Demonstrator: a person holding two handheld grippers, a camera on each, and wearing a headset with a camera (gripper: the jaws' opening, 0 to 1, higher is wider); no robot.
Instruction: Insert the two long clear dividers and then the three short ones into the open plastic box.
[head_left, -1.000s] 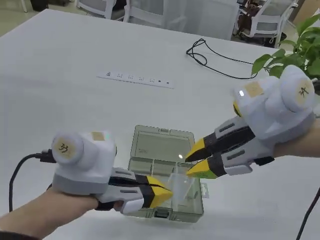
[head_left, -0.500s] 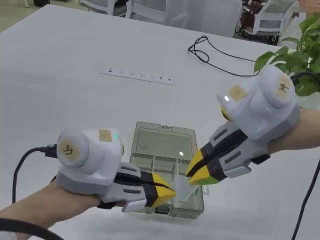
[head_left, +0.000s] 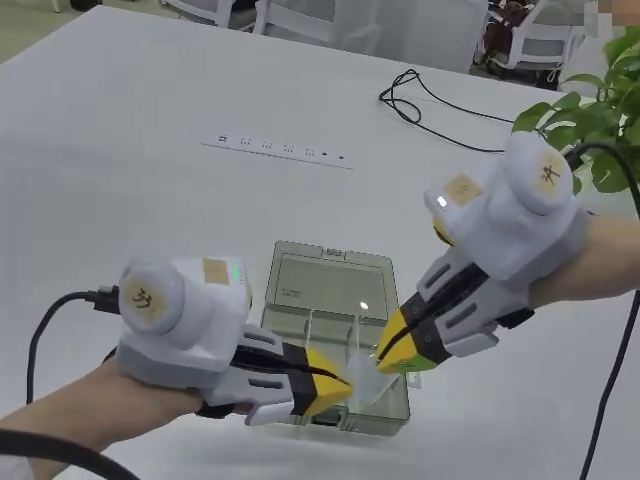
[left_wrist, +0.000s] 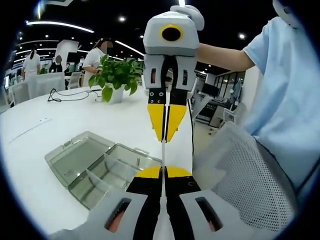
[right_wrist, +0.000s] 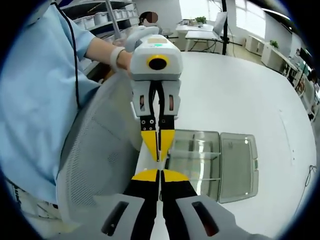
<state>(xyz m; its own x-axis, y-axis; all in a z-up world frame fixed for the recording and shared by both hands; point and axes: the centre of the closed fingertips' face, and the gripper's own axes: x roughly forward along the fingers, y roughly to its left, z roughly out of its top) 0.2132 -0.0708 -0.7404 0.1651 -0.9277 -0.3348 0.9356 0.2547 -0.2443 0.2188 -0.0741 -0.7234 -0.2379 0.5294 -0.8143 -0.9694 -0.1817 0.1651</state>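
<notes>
The open clear plastic box (head_left: 300, 325) lies on the white table, its lid (head_left: 325, 283) folded back flat. Clear dividers (left_wrist: 98, 169) stand inside it. Over the box's near right corner, a thin clear divider (head_left: 363, 374) hangs between both grippers. My left gripper (head_left: 338, 384) comes in from the lower left and is shut on one edge. The right gripper (head_left: 388, 356) slants down from the upper right and is shut on the other edge. In the left gripper view the divider (left_wrist: 163, 150) shows edge-on, running from my own jaws up to the right gripper (left_wrist: 165, 138). The right gripper view shows the box (right_wrist: 200, 162) beside the left gripper (right_wrist: 158, 156).
A white power strip (head_left: 280, 152) lies farther back on the table, with a black cable (head_left: 430, 108) behind it. A potted plant (head_left: 590, 105) stands at the right edge. A mesh chair (left_wrist: 235, 170) is close to the table's near side. People stand far off in the room.
The right gripper has come down and leftward toward the left gripper's tips, over the box's near right corner. The left gripper has stayed about where it was.
</notes>
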